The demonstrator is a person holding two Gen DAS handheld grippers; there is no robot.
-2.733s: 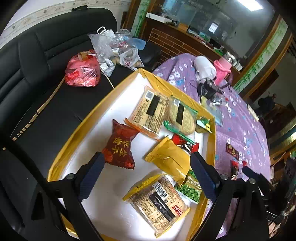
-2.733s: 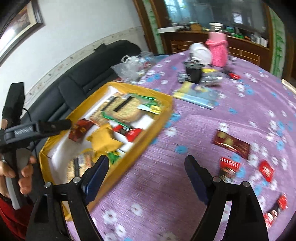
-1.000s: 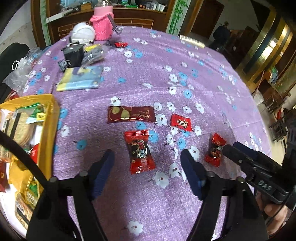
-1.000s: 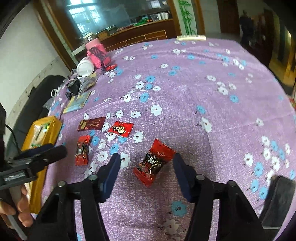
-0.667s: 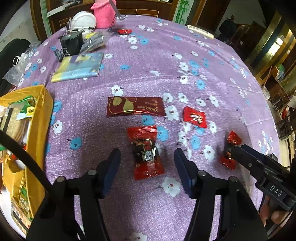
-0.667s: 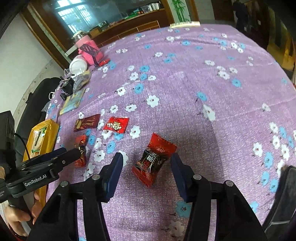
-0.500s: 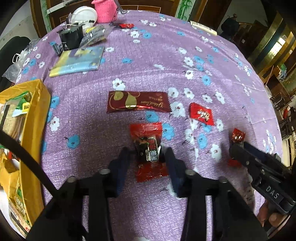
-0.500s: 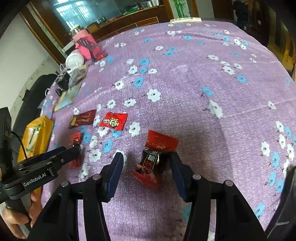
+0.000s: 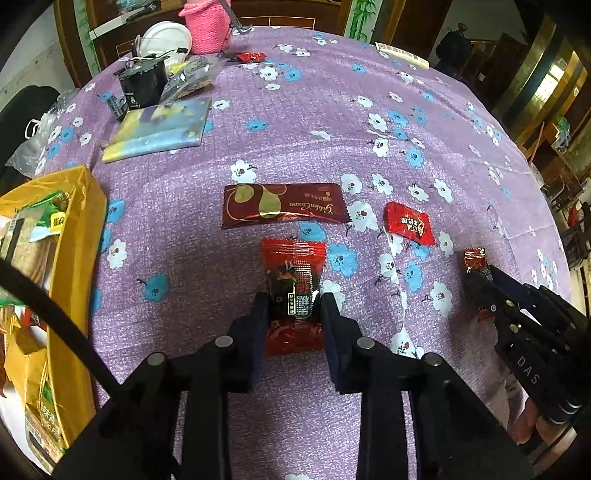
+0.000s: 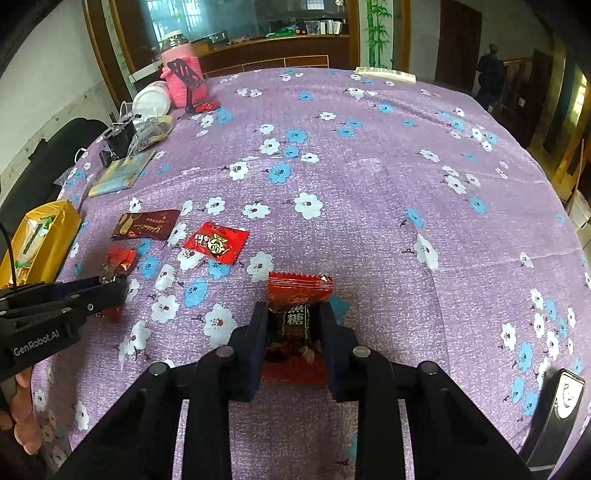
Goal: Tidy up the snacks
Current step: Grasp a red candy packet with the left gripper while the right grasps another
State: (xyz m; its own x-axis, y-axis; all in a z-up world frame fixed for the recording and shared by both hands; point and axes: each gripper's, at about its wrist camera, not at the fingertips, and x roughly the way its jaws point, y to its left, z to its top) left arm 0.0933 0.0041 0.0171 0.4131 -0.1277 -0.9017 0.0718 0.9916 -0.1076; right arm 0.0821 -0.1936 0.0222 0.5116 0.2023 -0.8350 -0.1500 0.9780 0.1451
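Observation:
Two red candy packets lie on the purple flowered tablecloth. In the left wrist view my left gripper (image 9: 293,301) points down over one red packet (image 9: 293,258); its jaws are closing and the pads press the packet's dark middle. My right gripper (image 10: 292,310) is closing the same way on the other red packet (image 10: 299,288), pads against its sides. Beyond lie a long dark red bar (image 9: 282,205) and a small red packet (image 9: 408,223). The yellow snack box (image 9: 79,229) stands at the left with several packets inside.
At the table's far left stand a pink knitted holder (image 9: 207,26), a white bowl (image 9: 166,35), a black device (image 9: 142,83) and a yellow-blue booklet (image 9: 159,129). A black object (image 10: 557,402) sits at the right wrist view's lower right. A black sofa lies beyond the box.
Both grippers sank a little over their red packets and the jaws narrowed from wide apart to touching the packets. The right packet now stands straight between the pads.

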